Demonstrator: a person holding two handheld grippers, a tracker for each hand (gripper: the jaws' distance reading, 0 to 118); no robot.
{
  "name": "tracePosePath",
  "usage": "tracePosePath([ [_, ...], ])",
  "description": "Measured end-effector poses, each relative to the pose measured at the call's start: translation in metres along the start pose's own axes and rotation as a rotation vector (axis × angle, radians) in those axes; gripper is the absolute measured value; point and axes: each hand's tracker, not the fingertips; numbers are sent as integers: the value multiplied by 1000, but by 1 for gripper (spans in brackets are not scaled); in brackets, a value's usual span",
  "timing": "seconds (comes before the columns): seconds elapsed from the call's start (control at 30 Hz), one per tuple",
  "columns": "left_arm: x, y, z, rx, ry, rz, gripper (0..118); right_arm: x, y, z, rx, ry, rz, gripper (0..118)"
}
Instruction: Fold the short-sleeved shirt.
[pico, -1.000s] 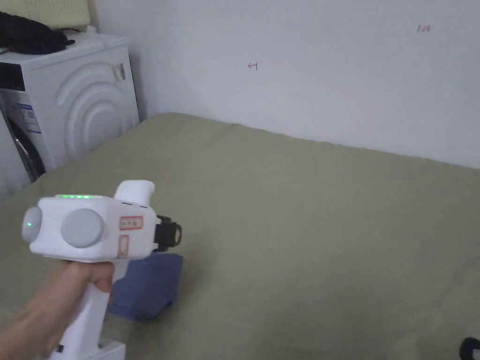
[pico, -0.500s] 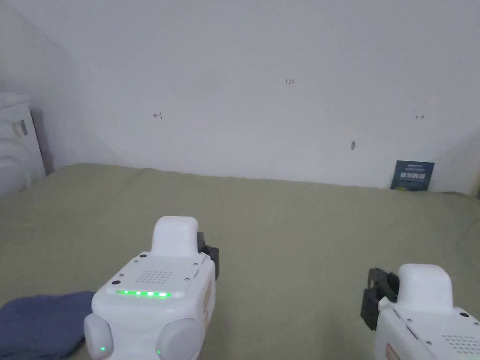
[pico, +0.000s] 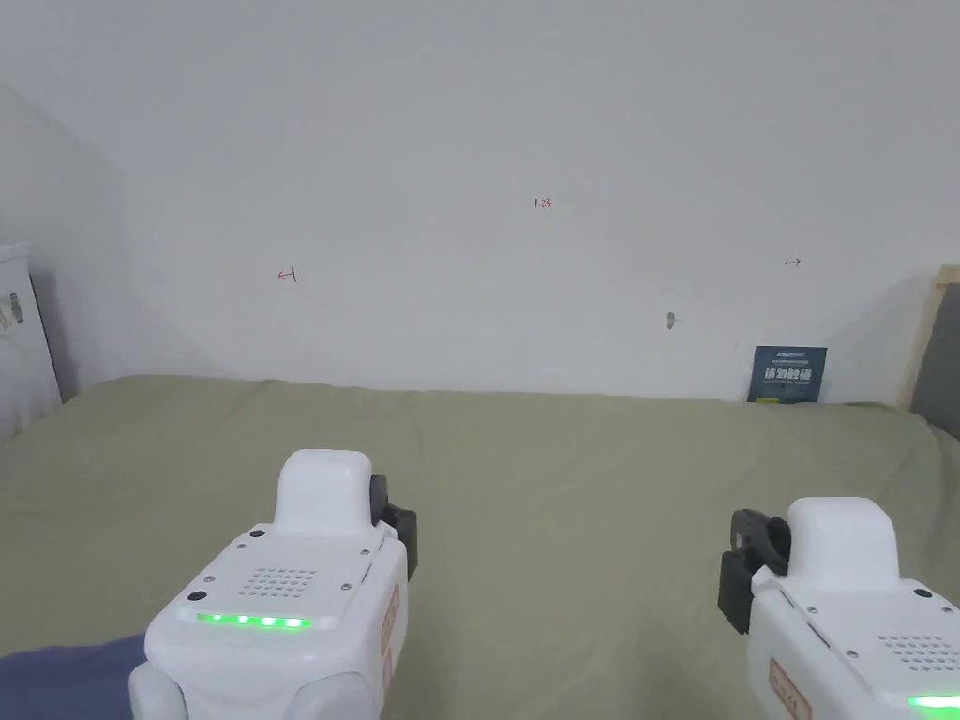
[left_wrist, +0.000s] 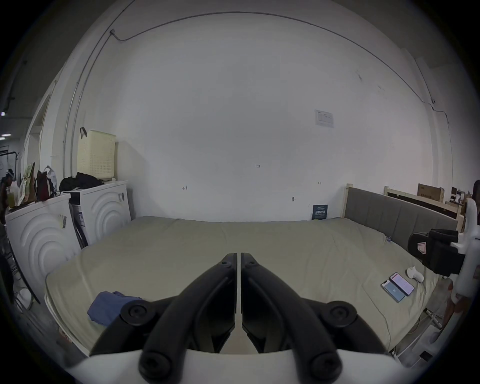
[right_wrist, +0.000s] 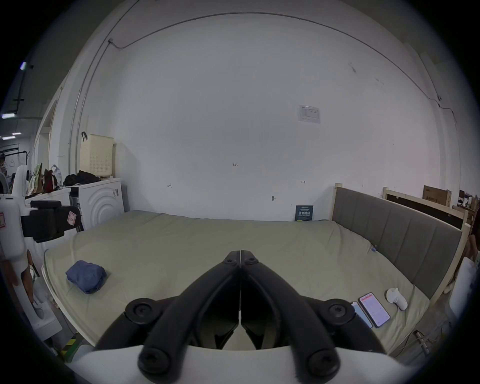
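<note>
1. One blue short-sleeved shirt (right_wrist: 86, 276) lies in a folded bundle near the bed's (right_wrist: 181, 241) left front corner, at about 8 o'clock in the right gripper view, clear of both tools.
2. Left tool (left_wrist: 239, 262) is held above the bed, jaws closed together on nothing.
3. Right tool (right_wrist: 240, 253) is also held above the bed, jaws meeting at the tips, empty.
4. Two phones (right_wrist: 374, 309) and a small white device (right_wrist: 396, 298) lie at 4 o'clock near the bed's front right edge.
5. Two white washing machines (left_wrist: 101, 207) stand at 9 o'clock; a grey headboard (right_wrist: 405, 233) is at 3 o'clock.
</note>
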Motion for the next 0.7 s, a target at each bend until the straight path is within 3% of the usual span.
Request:
tracePosePath([
  [0.1,-3,-1,-6,-6,8,-18,6,3,4,-2,16,-6,1,6],
  [0.13,-3,-1,-7,1,14,-18,10,3,6,-3,16,-9,3,16],
  [0.17,-4,1,-8,-2,14,-17,23,4,8,-4,15,-10,7,36],
  [0.2,-7,2,-10,-1,15,-5,76,5,10,-6,12,-11,9,83],
  [0.23,-8,2,-11,2,24,9,118,3,14,-4,5,-13,17,115],
  [0.3,-11,3,-17,-10,45,8,118,5,14,-9,-12,-39,24,118],
  [0.33,-12,1,-12,40,68,-7,118,9,14,-5,91,-82,30,118],
  [0.47,-16,9,-11,-26,36,-33,118,17,-11,-11,14,-56,1,118],
  [0.7,-7,17,-11,-40,88,-90,118,11,4,-9,-5,-62,29,118],
])
